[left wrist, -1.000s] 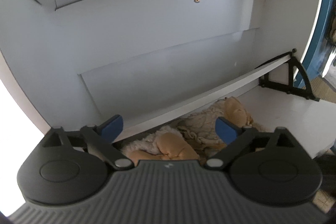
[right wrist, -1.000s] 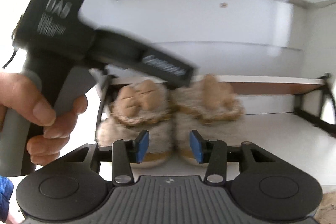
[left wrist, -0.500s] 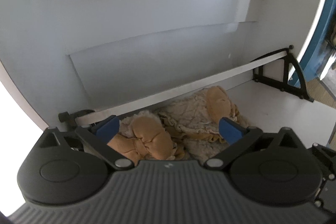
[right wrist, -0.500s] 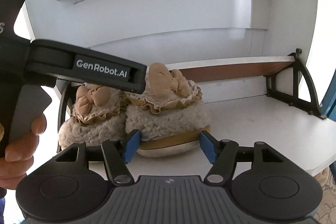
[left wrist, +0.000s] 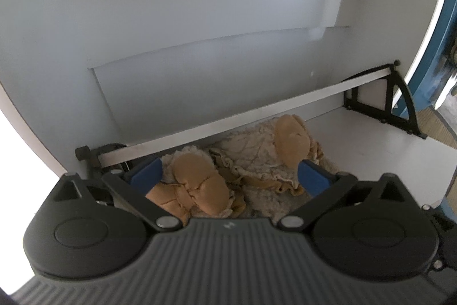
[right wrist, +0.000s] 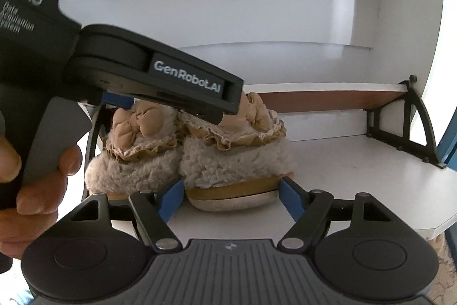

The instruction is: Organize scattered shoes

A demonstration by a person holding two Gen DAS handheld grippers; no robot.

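2 fluffy beige fleece slippers with tan fabric bows stand side by side on the white shelf board (right wrist: 357,162) of a white shoe cabinet, pushed toward its 9 o'clock end. In the right wrist view the left slipper (right wrist: 134,162) sits at 9 o'clock of the right slipper (right wrist: 237,159), their fleece sides touching, toes facing the camera. A thin white rail on black metal brackets (right wrist: 414,130) runs behind them.

The right tool (right wrist: 230,199) is spread wide: its 2 blue pads stand at either side of the right slipper's tan sole, and whether they touch it is unclear. Its jaws have just been opening, with that slipper between them and resting on the shelf.

The left tool (left wrist: 228,173) looks down on the pair from above. Its blue pads are also spread, the left one by the outer edge of the left slipper (left wrist: 197,185) and the right one over the right slipper (left wrist: 257,156); neither pad clearly presses the fleece. In the right wrist view the black body of the left tool crosses from 10 o'clock over the slippers' tops, gripped by a person's hand (right wrist: 42,190) at 8 o'clock.
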